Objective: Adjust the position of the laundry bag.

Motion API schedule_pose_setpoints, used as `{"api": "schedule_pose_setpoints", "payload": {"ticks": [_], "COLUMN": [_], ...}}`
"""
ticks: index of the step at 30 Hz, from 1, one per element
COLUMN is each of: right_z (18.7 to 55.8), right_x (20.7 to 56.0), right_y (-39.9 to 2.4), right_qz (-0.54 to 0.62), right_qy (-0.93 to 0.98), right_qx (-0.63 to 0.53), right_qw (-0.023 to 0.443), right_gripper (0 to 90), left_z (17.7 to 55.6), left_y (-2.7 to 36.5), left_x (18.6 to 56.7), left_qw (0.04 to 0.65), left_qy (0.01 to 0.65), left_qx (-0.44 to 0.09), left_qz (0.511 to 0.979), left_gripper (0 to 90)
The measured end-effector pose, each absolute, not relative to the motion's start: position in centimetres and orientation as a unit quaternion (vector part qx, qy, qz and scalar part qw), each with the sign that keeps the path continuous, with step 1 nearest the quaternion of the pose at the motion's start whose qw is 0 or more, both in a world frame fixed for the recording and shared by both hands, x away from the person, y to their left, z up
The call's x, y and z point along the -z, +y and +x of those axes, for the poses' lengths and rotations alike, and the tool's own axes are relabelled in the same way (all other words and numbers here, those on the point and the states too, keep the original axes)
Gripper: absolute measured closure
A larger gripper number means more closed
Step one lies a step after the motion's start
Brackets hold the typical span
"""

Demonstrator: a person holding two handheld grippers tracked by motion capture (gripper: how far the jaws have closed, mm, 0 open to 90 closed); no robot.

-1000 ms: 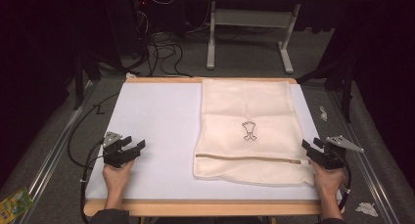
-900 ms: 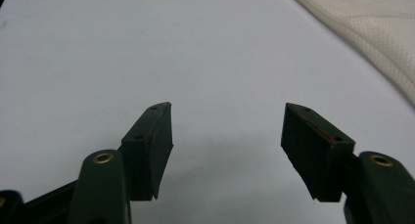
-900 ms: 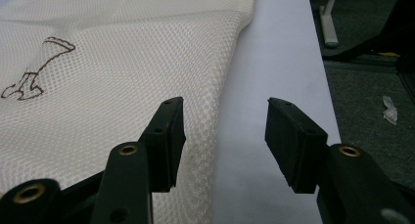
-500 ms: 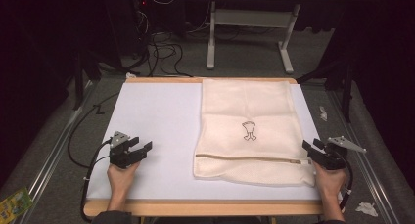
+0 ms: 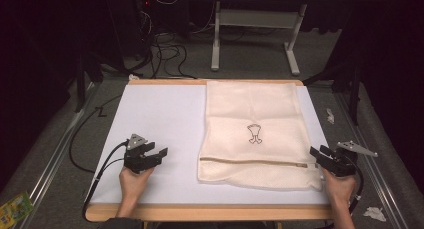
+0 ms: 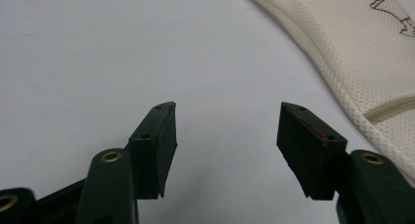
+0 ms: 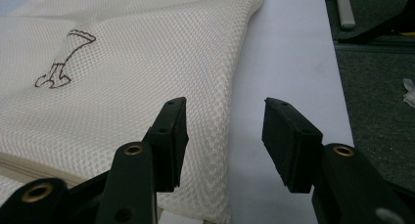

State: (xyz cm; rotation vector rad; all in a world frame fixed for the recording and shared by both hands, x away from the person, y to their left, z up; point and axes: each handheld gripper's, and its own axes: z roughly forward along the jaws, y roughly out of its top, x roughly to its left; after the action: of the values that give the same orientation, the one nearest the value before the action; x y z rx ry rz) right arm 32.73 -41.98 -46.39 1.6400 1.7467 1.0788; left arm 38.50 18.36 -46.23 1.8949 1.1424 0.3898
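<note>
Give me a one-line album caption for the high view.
Two hand-held tools, left tool and right tool, open beside a cream mesh bag.

My worktop (image 5: 160,114) is white with a wooden edge. Beyond it I see tangled black cables (image 5: 167,49) on grey floor and a pale metal frame (image 5: 255,26). A green packet (image 5: 15,209) lies on the floor at lower left.

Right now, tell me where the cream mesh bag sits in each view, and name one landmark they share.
High view: the mesh bag lies flat on the right half of the white table.
Left gripper view: mesh bag along the upper right, past the open tongs.
Right gripper view: mesh bag across the left, under the left jaw.
Shared landmark: the brown printed emblem on the bag.
</note>
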Motion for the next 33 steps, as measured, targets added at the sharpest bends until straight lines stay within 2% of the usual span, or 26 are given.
{"api": "schedule_pose_setpoints", "payload": {"ticks": [24,33], "right_z": [34.0,35.2], "right_x": [45.5,45.2], "right_y": [-40.5,-40.4], "right_qz": [0.602,0.605], "right_qy": [0.674,0.682], "right_qx": [-0.363,-0.348], "right_qw": [0.229,0.217], "right_gripper": [51.7,52.5], "left_z": [40.3,41.6], "left_y": [10.4,7.5], "left_x": [45.1,45.3], "left_qw": [0.429,0.413], "left_qy": [0.409,0.401], "left_qx": [-0.08,-0.075], "left_qz": [0.801,0.814], "left_gripper": [42.6,43.0]}}
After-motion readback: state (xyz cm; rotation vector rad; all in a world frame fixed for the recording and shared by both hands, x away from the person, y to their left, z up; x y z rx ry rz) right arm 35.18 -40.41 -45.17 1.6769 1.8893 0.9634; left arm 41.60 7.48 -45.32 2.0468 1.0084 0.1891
